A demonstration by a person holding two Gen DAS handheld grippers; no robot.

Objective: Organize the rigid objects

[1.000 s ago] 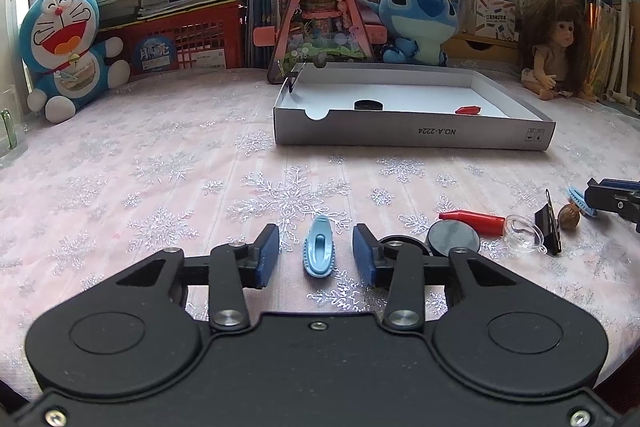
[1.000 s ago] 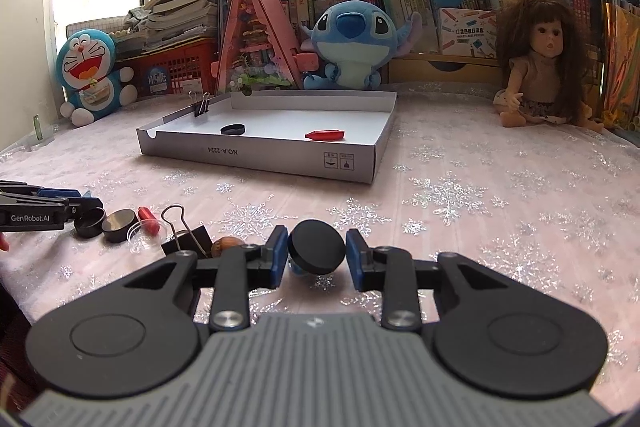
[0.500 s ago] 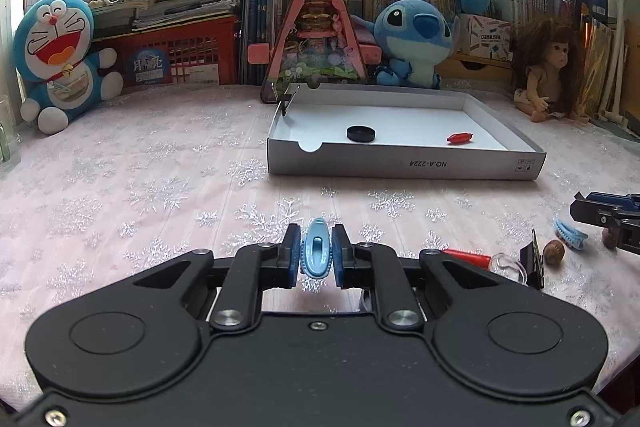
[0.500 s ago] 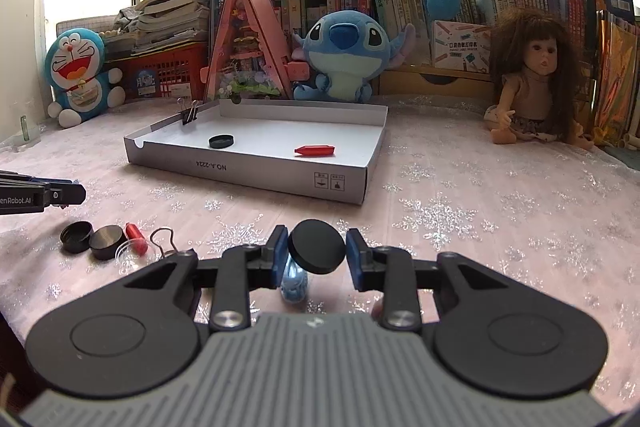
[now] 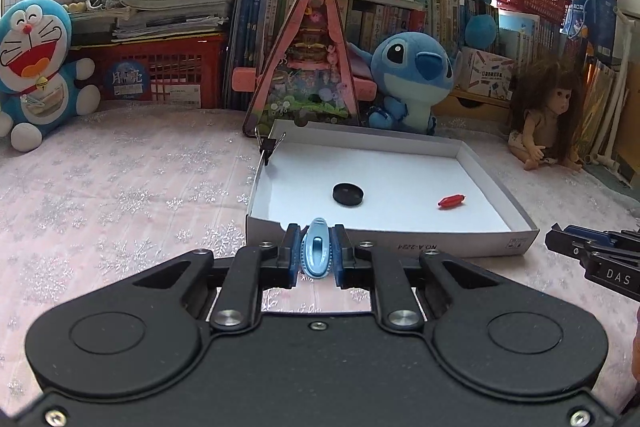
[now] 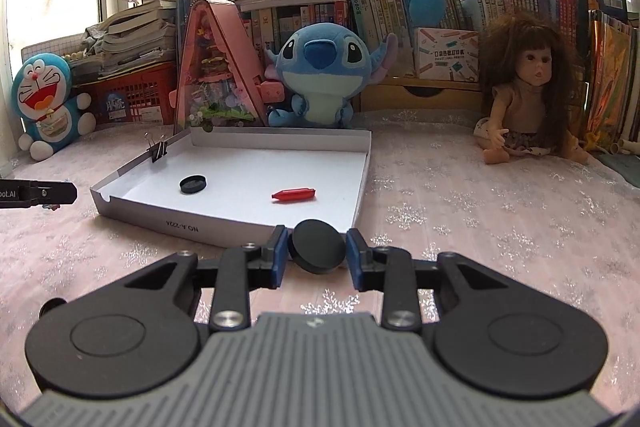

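Observation:
My left gripper [image 5: 317, 250] is shut on a small light-blue clip [image 5: 317, 252], held above the tablecloth just before the near wall of a shallow white box [image 5: 400, 247]. Inside the box lie a black round cap [image 5: 348, 194] and a red capsule-shaped piece [image 5: 451, 202]; a black binder clip [image 5: 270, 146] grips its left rim. My right gripper [image 6: 317, 252] is shut on a black disc [image 6: 319, 252], close to the near right corner of the same box [image 6: 192, 227]. The cap [image 6: 193, 184], the red piece [image 6: 294, 194] and the binder clip [image 6: 158, 152] show there too.
Plush toys, a doll [image 6: 528, 99], a pink triangular toy house [image 5: 308, 67], red baskets and stacked books line the back of the table. The other gripper's tip shows at the right edge of the left view [image 5: 592, 251] and the left edge of the right view [image 6: 36, 193].
The left gripper shut on the blue clip and lifted it off the cloth toward the box. The right gripper, holding the black disc throughout, also rose and moved nearer the box.

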